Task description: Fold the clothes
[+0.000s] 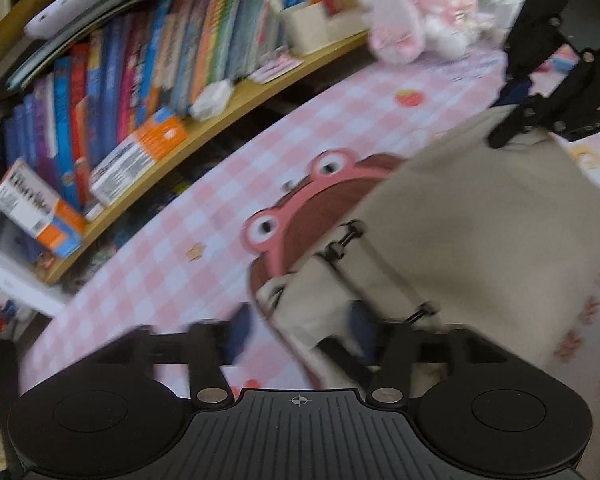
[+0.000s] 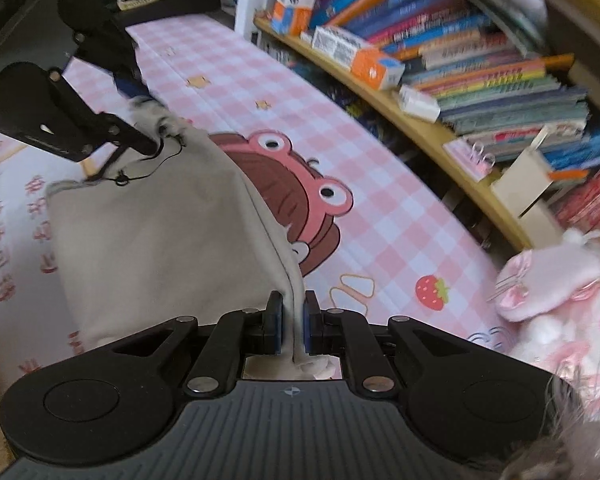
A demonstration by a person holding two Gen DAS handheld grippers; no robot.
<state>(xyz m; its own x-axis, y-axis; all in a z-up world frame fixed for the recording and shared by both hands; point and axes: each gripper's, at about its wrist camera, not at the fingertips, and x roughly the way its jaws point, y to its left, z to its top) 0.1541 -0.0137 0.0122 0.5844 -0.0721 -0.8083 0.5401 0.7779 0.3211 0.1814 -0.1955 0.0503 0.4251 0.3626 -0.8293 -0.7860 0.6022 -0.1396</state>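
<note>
A beige garment [image 1: 480,220] [image 2: 160,240] with black drawstring cords [image 1: 344,240] hangs low over the bed, stretched between my two grippers. My left gripper [image 1: 300,328] is open, its blurred fingers wide apart on either side of a garment corner, which sags loose between them. In the right wrist view the left gripper [image 2: 140,112] appears at the upper left, jaws apart beside the crumpled corner. My right gripper [image 2: 292,320] is shut on the garment's other edge, and the cloth runs up between its blue pads [image 2: 310,320]. In the left wrist view the right gripper [image 1: 508,116] is at the upper right.
The bed has a pink checked sheet [image 1: 180,240] [image 2: 240,80] with a frog-hat cartoon print. A curved wooden bookshelf [image 1: 228,120] [image 2: 440,132] full of books and boxes runs along the bed's far side. Pink and white plush toys [image 1: 412,12] [image 2: 560,300] sit at one end.
</note>
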